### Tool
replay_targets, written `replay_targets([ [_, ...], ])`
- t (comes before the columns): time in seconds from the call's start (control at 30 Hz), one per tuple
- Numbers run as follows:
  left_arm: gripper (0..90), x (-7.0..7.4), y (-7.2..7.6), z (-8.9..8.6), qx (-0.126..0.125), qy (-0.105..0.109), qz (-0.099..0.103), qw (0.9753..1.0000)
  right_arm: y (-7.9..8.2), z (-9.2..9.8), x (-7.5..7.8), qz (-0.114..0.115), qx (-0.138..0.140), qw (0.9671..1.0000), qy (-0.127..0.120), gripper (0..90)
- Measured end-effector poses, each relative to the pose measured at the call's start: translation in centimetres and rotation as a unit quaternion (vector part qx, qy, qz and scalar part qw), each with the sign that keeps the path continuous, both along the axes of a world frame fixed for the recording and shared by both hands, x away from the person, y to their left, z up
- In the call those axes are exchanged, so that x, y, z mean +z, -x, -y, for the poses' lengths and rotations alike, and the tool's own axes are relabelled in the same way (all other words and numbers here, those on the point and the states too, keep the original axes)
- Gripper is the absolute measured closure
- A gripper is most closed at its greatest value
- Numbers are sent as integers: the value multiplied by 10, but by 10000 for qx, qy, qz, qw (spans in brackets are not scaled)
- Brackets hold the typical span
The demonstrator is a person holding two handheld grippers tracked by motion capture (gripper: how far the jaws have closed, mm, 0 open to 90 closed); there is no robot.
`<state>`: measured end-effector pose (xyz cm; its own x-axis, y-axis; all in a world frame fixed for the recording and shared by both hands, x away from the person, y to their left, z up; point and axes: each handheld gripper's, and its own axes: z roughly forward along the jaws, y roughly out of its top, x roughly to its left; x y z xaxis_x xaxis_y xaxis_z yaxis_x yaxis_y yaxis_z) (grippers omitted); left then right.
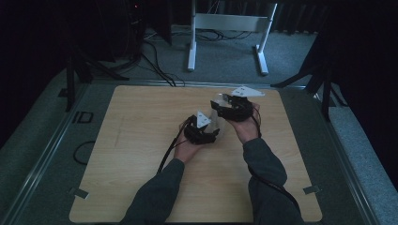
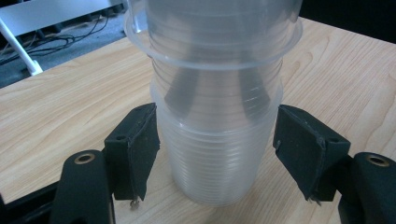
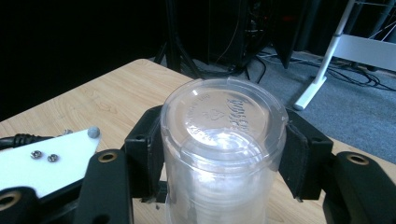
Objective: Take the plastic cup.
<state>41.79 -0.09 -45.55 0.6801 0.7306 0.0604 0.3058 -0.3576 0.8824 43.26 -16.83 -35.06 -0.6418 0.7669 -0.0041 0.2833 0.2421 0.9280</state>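
1. Right gripper (image 3: 219,154): jaws pressed on the top cup (image 3: 223,140), an upturned clear cup, held above the table (image 1: 141,140).
2. Left gripper (image 2: 217,154): jaws flank the lower cup (image 2: 217,168), left pad touching, right just clear.
3. The cups remain nested; pulling them apart is still to do.

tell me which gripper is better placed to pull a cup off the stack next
Right. The right gripper has its fingers pressed on the outermost clear plastic cup. The left gripper brackets the lower stack, one finger apart from it, so it looks suited to steadying.
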Motion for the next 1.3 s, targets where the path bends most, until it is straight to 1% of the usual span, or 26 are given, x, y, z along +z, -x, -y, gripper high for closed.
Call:
replay_targets([
  [0.1,314,0,1,0,-6,19,-19,10000,1,0,2,17,-10,10000,-14,401],
  [0.27,314,2,2,-1,-30,29,-4,10000,4,2,8,40,1,9999,-129,406],
  [0.33,314,3,2,-2,-5,78,-4,10000,5,3,9,52,7,9998,-168,407],
  [0.57,317,3,0,-4,30,119,-11,9999,5,3,13,91,0,9998,-154,406],
  [0.77,318,3,0,-4,30,95,-6,9999,6,3,17,116,-8,9998,-156,407],
  [0.83,320,5,1,-4,28,84,12,10000,8,3,21,147,-15,9998,-156,407],
  [1.03,320,7,2,-5,51,61,31,10000,10,5,28,207,-41,9996,-195,406],
  [1.3,321,8,4,-5,44,84,51,9999,13,5,37,278,-33,9994,-192,407],
])
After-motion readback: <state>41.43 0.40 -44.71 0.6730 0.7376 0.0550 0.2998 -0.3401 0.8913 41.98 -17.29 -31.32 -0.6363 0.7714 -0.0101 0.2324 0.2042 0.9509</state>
